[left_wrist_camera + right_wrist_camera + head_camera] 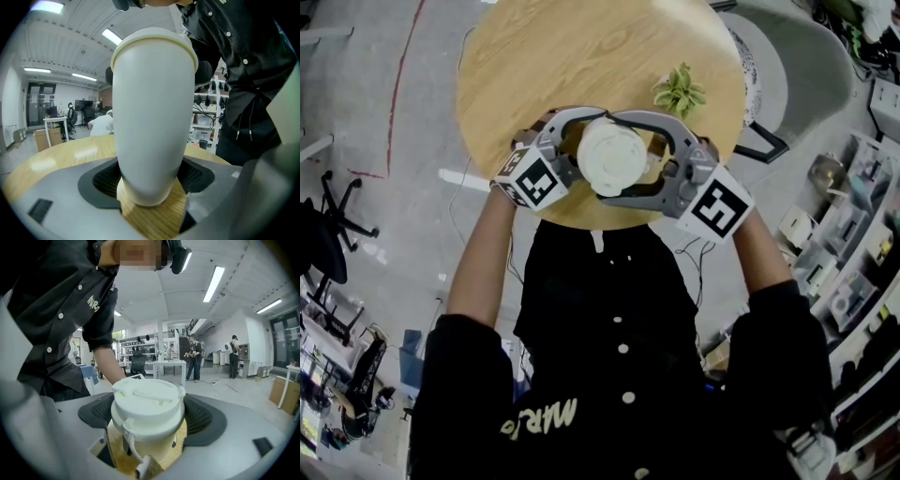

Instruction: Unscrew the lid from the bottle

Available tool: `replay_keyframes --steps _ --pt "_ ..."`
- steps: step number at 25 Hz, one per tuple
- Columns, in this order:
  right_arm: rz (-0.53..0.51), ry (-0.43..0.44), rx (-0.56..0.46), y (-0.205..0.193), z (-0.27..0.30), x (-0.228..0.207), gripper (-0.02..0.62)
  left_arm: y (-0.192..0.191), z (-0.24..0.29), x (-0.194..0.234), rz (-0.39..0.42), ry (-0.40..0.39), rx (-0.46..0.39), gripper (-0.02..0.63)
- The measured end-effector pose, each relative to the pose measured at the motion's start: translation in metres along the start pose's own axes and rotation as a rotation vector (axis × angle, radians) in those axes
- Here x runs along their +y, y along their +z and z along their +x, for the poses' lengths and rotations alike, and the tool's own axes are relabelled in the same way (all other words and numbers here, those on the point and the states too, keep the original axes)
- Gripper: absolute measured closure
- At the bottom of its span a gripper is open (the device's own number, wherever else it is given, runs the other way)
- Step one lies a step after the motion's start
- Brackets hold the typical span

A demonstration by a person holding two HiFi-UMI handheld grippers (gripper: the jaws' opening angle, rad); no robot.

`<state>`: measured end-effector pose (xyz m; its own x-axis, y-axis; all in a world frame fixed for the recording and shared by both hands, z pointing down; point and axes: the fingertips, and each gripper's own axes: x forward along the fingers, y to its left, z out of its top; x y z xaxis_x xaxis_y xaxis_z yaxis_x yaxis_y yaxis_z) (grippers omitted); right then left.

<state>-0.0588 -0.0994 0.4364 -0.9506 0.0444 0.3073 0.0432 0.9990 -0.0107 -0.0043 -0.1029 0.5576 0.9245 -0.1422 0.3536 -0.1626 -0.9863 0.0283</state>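
Wood round table, grey floor; left gripper jaws clamp bottle, right gripper jaws clamp lid.

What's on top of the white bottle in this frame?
A cream lid with a dangling tether caps the bottle, clamped in the jaws of the right gripper. It covers the mouth, so the contents cannot be seen.

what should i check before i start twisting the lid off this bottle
1. Left gripper shut on the bottle body: ok
2. Right gripper shut on the lid, pads at its sides: ok
3. Bottle upright on the table: ok
4. Lid's dangling strap free of the jaws: cannot tell
5. Plant apart from both grippers: ok
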Motion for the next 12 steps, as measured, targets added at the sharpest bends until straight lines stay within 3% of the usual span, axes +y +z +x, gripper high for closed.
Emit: replay_keyframes --steps 12 --pt "0.057 -0.051 -0.087 0.036 -0.013 -0.005 0.137 0.000 -0.001 0.000 0.000 0.004 0.018 0.244"
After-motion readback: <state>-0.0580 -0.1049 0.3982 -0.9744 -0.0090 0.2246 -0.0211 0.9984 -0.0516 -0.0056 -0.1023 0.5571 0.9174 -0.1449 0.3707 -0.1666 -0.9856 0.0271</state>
